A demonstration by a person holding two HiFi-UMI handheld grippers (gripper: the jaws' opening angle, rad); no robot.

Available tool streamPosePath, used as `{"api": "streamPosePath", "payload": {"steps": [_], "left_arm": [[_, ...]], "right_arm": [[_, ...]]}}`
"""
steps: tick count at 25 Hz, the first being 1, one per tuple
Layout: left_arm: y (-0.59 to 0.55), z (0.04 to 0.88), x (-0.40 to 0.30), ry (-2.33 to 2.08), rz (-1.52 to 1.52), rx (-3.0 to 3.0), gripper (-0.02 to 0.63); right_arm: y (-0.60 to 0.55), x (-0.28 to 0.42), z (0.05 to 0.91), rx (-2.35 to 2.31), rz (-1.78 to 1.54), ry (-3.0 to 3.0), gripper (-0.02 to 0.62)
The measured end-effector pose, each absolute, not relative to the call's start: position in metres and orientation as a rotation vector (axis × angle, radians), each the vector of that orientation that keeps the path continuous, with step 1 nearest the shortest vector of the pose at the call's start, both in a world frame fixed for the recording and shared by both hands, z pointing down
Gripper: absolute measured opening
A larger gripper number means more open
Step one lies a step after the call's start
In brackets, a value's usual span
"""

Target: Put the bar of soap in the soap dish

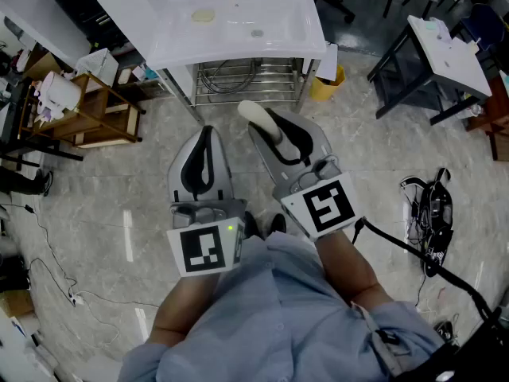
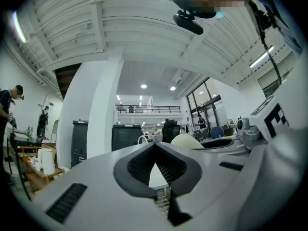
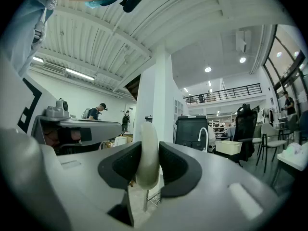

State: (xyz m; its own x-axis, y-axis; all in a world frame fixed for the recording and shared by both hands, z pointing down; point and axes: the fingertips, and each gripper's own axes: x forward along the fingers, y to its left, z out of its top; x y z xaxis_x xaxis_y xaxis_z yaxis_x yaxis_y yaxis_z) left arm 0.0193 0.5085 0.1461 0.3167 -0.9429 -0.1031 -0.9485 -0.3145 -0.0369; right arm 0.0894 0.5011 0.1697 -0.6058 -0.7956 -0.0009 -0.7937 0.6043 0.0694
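Bar of soap [image 3: 147, 146]: pale, rounded, standing on edge between the pads of the right gripper [image 3: 148, 170], which are clamped on its two flat faces. In the head view the soap [image 1: 254, 113] juts past the tips of the right gripper [image 1: 269, 130]. Left gripper [image 2: 155, 152]: jaws together at the tips, nothing between them. In the head view the left gripper [image 1: 204, 138] sits just beside the right, both over the tiled floor [image 1: 119, 205]. A white sink counter [image 1: 286, 34] stands ahead, well apart from both grippers. A small yellowish oval item [image 1: 203, 14] lies on it, too small to identify. A wooden shelf [image 1: 99, 114] stands left of the counter.
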Motion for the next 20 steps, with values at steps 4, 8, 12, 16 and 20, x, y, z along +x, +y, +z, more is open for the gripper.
{"api": "streamPosePath", "payload": {"steps": [4,8,12,16,20], "left_arm": [[0.509,0.146,0.017,1.781,0.081,-2.469,0.006],[0.514,0.146,0.021,1.776,0.072,-2.466,0.006],[0.517,0.145,0.024,1.777,0.062,-2.458,0.006],[0.522,0.145,0.031,1.779,0.054,-2.449,0.006],[0.525,0.147,0.039,1.794,0.038,-2.439,0.006]], "right_arm": [[0.503,0.087,0.17,1.382,-0.092,-2.789,0.11],[0.507,0.092,0.169,1.392,-0.086,-2.795,0.11],[0.51,0.096,0.167,1.398,-0.077,-2.816,0.11],[0.514,0.104,0.168,1.394,-0.072,-2.837,0.109],[0.516,0.112,0.166,1.379,-0.069,-2.868,0.109]]}}
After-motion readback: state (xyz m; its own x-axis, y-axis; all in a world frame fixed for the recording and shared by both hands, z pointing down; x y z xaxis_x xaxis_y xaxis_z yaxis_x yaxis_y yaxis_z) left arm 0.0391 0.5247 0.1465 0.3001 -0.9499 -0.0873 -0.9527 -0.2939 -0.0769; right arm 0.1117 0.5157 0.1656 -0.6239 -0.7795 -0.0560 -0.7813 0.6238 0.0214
